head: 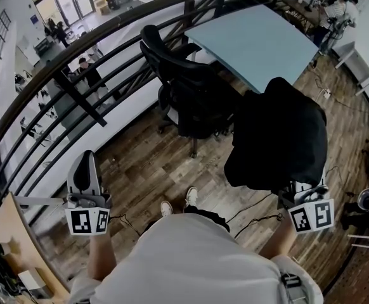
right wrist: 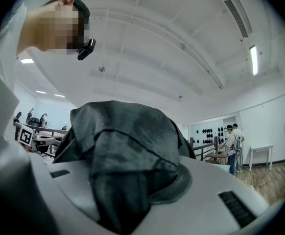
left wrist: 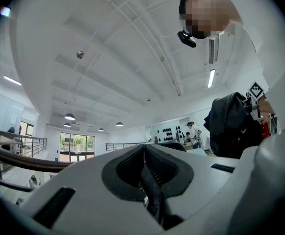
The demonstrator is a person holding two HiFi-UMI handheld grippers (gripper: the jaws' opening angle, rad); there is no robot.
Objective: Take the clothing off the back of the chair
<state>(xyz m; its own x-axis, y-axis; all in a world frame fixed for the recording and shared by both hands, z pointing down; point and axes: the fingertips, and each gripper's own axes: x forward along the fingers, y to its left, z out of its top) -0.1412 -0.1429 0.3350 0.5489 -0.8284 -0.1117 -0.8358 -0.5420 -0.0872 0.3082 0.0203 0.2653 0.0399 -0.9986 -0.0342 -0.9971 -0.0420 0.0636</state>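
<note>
**A:** Item one, the tongs. State?

**B:** Left gripper [left wrist: 145,155]: jaws together, nothing between them. It hangs well left of the chair [head: 191,87], on the railing [head: 108,49] side. Idle, I judge, kept wide so it stays out of the cloth.

**A:** Item two?

**B:** Right gripper [right wrist: 132,180]: clamped on a fold of the garment [head: 279,138]. The black cloth fills the gap between the pads and spills over both jaws. It is held about level, which lets the bulk drape forward and down instead of sliding back onto the hand.

**A:** The garment itself?

**B:** One piece, black, bunched into a loose mass. It hangs from the right gripper just right of the chair, in front of the table [head: 260,40] corner. Whether its left edge brushes the chair's arm, I cannot tell.

**A:** And the chair?

**B:** Black office chair, upright, pushed towards the table. Its back shows bare, with no cloth over it. So the lift-off looks done, by my reading, and what remains is carrying the piece clear.

**A:** Surroundings, working outward?

**B:**
- Pale blue table, behind and right of the chair.
- Dark curved railing, behind and left of the chair, with a lower hall beyond it.
- Wood floor [head: 153,163] under the chair.
- Cables [head: 260,217] on the floor on the near side of the chair, at the person's feet.

**A:** Hazard?

**B:** A trailing hem could catch the chair's arm, and it hides the right jaws from above.
</note>
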